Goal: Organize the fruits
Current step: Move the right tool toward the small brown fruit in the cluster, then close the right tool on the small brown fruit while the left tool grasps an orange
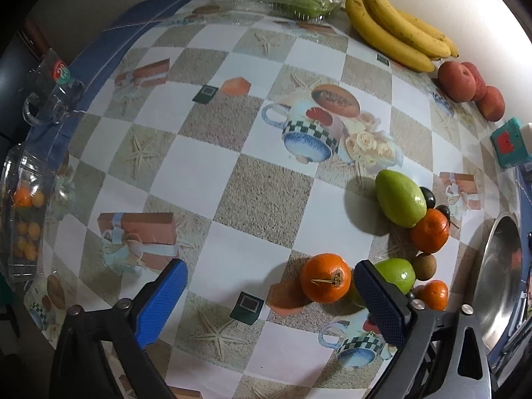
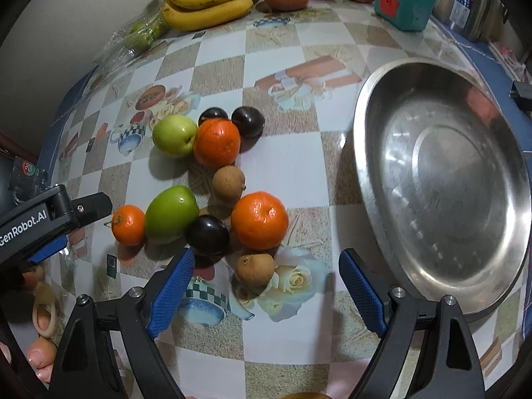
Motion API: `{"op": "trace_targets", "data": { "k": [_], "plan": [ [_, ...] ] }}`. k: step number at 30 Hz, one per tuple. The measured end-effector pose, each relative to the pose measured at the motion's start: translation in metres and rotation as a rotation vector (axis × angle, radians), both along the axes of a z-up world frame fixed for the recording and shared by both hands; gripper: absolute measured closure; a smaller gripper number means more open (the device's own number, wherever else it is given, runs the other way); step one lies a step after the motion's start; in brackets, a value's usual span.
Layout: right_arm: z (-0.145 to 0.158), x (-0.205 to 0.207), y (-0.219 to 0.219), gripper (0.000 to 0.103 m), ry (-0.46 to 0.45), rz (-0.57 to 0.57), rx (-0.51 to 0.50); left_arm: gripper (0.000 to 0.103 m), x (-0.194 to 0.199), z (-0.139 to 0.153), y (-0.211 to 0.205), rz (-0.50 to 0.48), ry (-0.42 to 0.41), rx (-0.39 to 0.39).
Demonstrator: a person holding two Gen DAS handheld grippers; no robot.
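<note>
Both the left tongs and the right tongs stand wide and empty over loose fruits clustered touching on the worktop. Closing on the brown fruit could nudge its round neighbours rolling. The steel bowl beyond sits empty.

Left gripper points down over checkered tablecloth, blue pads wide apart, nothing clamped. Small orange lies between pads, nearer right one, untouched. Green fruit just behind right pad. Bananas and red apples along far edge. Steel bowl at right.
</note>
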State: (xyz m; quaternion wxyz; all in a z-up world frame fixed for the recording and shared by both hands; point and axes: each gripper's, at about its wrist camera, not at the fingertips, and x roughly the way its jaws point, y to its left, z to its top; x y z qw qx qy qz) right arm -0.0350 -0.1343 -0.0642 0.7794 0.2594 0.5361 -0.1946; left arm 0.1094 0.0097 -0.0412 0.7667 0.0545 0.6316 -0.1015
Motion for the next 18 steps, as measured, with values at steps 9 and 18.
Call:
{"op": "trace_targets", "data": {
  "k": [9, 18],
  "plan": [
    [-0.009, 0.001, -0.003, 0.047, 0.003, -0.012, 0.042, 0.024, -0.004, -0.011, -0.019, -0.064, 0.027, -0.01],
    [-0.009, 0.001, -0.002, 0.069, -0.011, -0.007, 0.06, 0.052, -0.004, -0.016, -0.027, -0.073, 0.061, -0.078]
  ]
}}
